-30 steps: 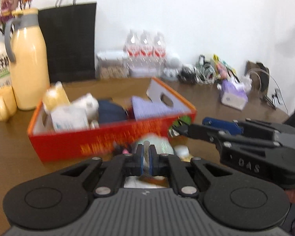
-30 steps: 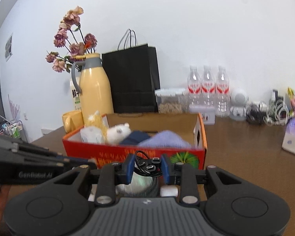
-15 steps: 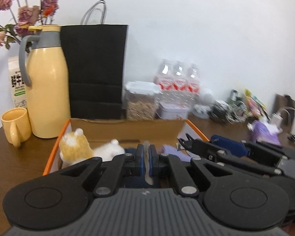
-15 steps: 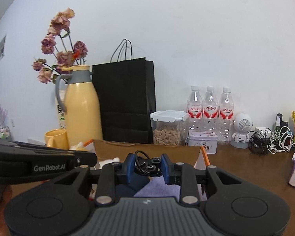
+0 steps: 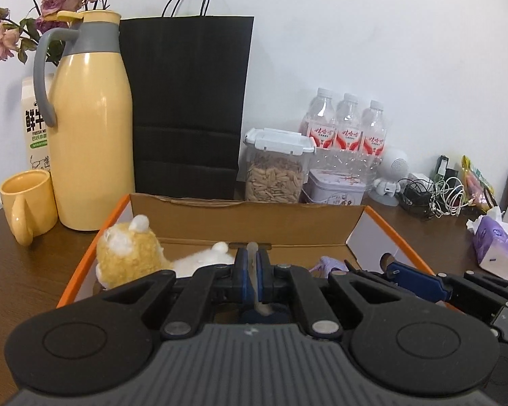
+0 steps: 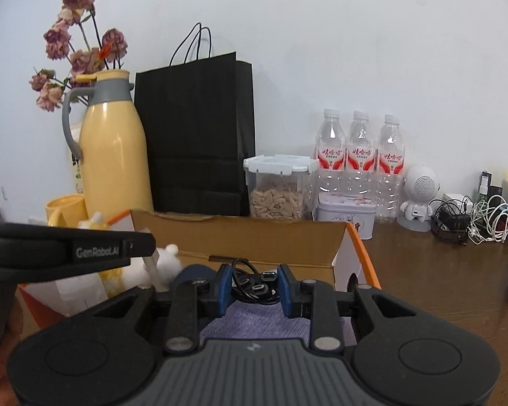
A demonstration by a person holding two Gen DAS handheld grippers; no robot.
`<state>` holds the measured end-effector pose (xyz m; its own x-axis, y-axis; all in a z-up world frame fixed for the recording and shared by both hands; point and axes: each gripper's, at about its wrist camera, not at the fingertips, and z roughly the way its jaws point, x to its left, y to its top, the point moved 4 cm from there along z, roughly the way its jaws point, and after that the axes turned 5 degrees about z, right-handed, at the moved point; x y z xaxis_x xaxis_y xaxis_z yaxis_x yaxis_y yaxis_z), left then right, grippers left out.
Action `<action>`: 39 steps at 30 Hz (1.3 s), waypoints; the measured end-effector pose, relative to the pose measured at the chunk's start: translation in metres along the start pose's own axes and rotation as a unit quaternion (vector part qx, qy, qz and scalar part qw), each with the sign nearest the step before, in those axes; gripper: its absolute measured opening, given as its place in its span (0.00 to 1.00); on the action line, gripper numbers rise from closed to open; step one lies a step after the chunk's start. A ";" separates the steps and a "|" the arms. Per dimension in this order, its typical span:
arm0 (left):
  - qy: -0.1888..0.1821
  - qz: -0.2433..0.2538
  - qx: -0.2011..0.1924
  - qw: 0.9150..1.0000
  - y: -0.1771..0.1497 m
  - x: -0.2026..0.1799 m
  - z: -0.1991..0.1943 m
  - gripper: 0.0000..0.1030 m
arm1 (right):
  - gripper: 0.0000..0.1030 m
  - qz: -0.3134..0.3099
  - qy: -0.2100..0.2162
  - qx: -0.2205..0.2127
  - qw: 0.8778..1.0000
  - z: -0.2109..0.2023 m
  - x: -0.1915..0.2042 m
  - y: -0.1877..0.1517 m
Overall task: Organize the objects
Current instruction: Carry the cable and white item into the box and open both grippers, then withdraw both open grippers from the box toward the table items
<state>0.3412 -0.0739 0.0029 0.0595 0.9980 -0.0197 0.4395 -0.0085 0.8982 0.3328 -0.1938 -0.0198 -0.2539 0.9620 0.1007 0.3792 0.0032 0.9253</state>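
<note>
My left gripper [image 5: 252,264] is shut on a thin pale stick-like object [image 5: 252,253] and hangs over the open orange cardboard box [image 5: 254,223]. My right gripper [image 6: 254,284] is shut on a coiled black cable [image 6: 254,280] above the same box [image 6: 247,237]. Inside the box lie a yellow plush toy [image 5: 128,253], a white plush toy [image 5: 203,262], a dark blue item and a purple cloth [image 6: 254,321]. The right gripper shows at the lower right of the left wrist view [image 5: 423,280]. The left gripper shows at the left of the right wrist view [image 6: 67,247].
Behind the box stand a yellow thermos [image 5: 91,125], a yellow mug [image 5: 27,203], a milk carton [image 5: 35,125], a black paper bag [image 5: 186,101], a seed jar [image 5: 276,169], a tin [image 5: 335,189], three water bottles [image 5: 345,128]. To the right are cables [image 5: 433,196] and a tissue pack [image 5: 498,250].
Both grippers have risen and moved forward from in front of the box to above it. Each keeps its hold on its object.
</note>
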 end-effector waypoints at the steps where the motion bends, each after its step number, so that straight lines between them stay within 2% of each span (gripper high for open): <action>1: 0.000 0.001 -0.001 1.000 0.000 0.001 -0.001 0.10 | 0.27 -0.001 -0.001 0.001 1.000 0.000 0.000 -0.001; 3: 0.000 0.007 -0.005 1.000 -0.002 0.002 -0.004 0.19 | 0.29 -0.002 -0.005 0.007 1.000 0.001 0.000 -0.003; 4: 0.004 0.011 -0.006 1.000 -0.002 0.003 -0.005 0.33 | 0.29 -0.001 -0.009 0.009 1.000 0.000 -0.001 -0.003; 5: 0.009 0.014 -0.008 1.000 -0.003 0.004 -0.007 0.53 | 0.31 0.001 -0.012 0.009 1.000 0.000 -0.002 -0.004; 7: 0.022 0.019 -0.019 0.999 -0.002 0.005 -0.013 0.73 | 0.53 0.005 -0.014 0.008 1.000 -0.002 -0.003 -0.004; 8: 0.027 0.019 -0.025 0.999 -0.001 0.006 -0.016 0.84 | 0.74 0.006 -0.015 0.003 1.000 -0.004 -0.003 -0.004; 9: 0.031 0.017 -0.029 0.999 0.000 0.008 -0.018 0.90 | 0.92 0.005 -0.017 -0.001 1.000 -0.006 -0.002 -0.003; 10: 0.035 0.014 -0.033 0.999 0.002 0.009 -0.021 1.00 | 0.97 0.004 -0.017 -0.007 1.000 -0.008 -0.002 -0.003; 11: 0.039 0.009 -0.040 0.998 0.003 0.010 -0.024 1.00 | 1.00 0.004 -0.015 -0.011 1.000 -0.010 -0.001 -0.003; 25: 0.043 0.001 -0.037 0.998 0.008 0.015 -0.034 1.00 | 1.00 0.014 -0.008 -0.018 1.000 -0.027 -0.002 0.002; 33: 0.027 -0.007 -0.044 0.999 0.014 0.019 -0.063 1.00 | 1.00 0.009 -0.006 -0.050 0.999 -0.065 -0.004 0.011; 39: 0.024 -0.008 -0.031 0.999 0.005 0.029 -0.078 1.00 | 1.00 0.009 -0.002 -0.047 0.999 -0.089 -0.012 0.004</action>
<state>0.2752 -0.0397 0.0416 0.0082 0.9999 -0.0143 0.3832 0.0101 0.9236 0.2579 -0.2293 0.0155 -0.2436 0.9629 0.1159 0.2977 -0.0394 0.9538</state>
